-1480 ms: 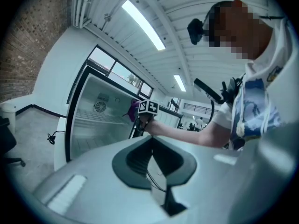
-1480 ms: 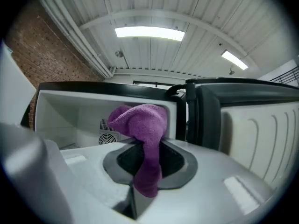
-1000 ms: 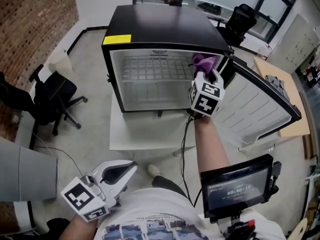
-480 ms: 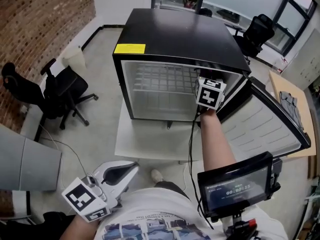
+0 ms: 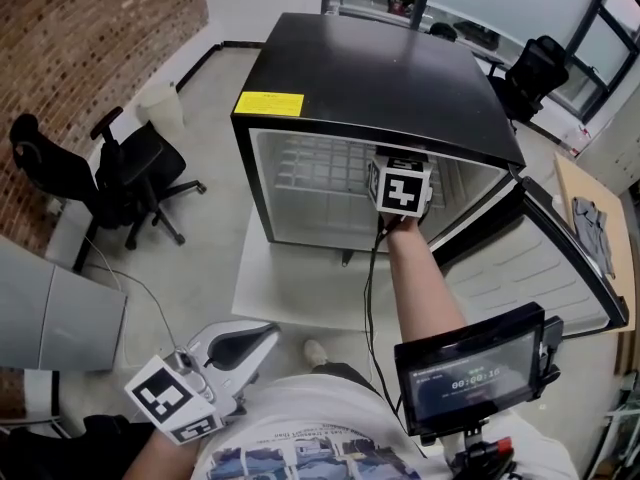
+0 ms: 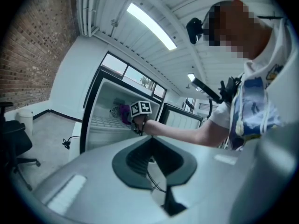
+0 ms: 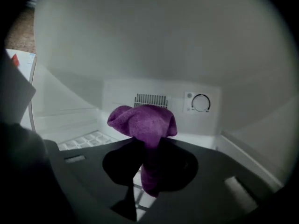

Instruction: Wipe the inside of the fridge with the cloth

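Looking across from the upper left of the head view, I see a brick wall (image 5: 80,38) with a black office chair (image 5: 125,173) below it. At lower left my left gripper (image 5: 262,334) hangs well apart from the fridge (image 5: 380,78). Its own view shows the jaws drawn to a thin slit with nothing between them.

At centre, the fridge sits on a white platform (image 5: 270,283) and carries a yellow label (image 5: 268,103) on its top front edge. My right gripper (image 5: 400,184) reaches into the open compartment, above the wire shelf (image 5: 310,173). Its jaws are clamped on the purple cloth (image 7: 145,125), which bunches above them and trails down between them. Behind the cloth, on the back wall, I see a vent grille (image 7: 150,100) and then a dial (image 7: 201,102). The door (image 5: 530,258) stands open at the right, with a small screen (image 5: 470,373) at lower right.
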`<state>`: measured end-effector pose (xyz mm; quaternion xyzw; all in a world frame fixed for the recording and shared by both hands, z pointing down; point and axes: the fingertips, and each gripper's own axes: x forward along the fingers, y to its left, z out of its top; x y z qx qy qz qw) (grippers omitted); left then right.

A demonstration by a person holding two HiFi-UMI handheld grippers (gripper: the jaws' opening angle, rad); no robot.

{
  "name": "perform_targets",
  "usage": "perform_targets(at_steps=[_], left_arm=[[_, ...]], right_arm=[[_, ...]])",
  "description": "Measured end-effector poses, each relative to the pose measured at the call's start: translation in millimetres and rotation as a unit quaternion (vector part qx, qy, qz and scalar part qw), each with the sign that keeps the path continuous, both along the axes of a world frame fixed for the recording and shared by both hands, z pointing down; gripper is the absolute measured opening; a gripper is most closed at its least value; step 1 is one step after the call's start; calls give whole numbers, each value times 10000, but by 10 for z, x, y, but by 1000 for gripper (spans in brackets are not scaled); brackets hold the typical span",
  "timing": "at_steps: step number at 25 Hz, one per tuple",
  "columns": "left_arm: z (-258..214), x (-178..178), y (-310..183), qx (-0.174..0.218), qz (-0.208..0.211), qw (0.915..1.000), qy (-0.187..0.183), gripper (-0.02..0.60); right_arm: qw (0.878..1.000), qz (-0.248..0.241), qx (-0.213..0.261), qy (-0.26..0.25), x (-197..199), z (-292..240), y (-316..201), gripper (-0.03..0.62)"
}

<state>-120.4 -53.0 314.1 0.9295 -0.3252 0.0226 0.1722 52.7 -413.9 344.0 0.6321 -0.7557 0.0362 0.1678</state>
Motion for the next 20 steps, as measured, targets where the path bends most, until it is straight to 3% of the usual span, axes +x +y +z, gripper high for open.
perform_targets(at_steps=[12,20], left_arm=[[48,-251,6,-46,-454,9990,-20,9],[14,-372,95,-62,-745,9972,-68,9]], right_arm=[[9949,-992,-76,-164,-1044,36,-33,71],[9872,-1555,-125,-340,-1542,-4,38,71]])
